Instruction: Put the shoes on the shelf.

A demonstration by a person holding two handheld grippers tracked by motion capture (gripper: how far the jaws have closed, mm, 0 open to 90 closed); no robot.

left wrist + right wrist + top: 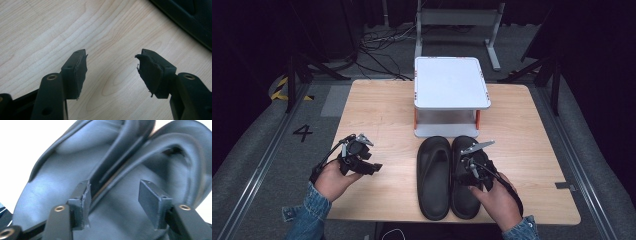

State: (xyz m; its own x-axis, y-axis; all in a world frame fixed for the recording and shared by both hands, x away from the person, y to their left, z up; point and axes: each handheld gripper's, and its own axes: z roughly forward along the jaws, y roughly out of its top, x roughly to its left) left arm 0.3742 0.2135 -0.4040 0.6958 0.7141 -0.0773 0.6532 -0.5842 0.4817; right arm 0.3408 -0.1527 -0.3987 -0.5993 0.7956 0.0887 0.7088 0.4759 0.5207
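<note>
On the worktop, two black sandals lie side by side near the front edge, just in front of a small white shelf. Over the right sandal hangs the right gripper, jaws wide apart and holding nothing. To grab well, it should go lower and pinch the strap (the raised part). The left gripper waits over bare wood, open too. Lots of free room lies to the left; the shelf stands close behind.
</note>
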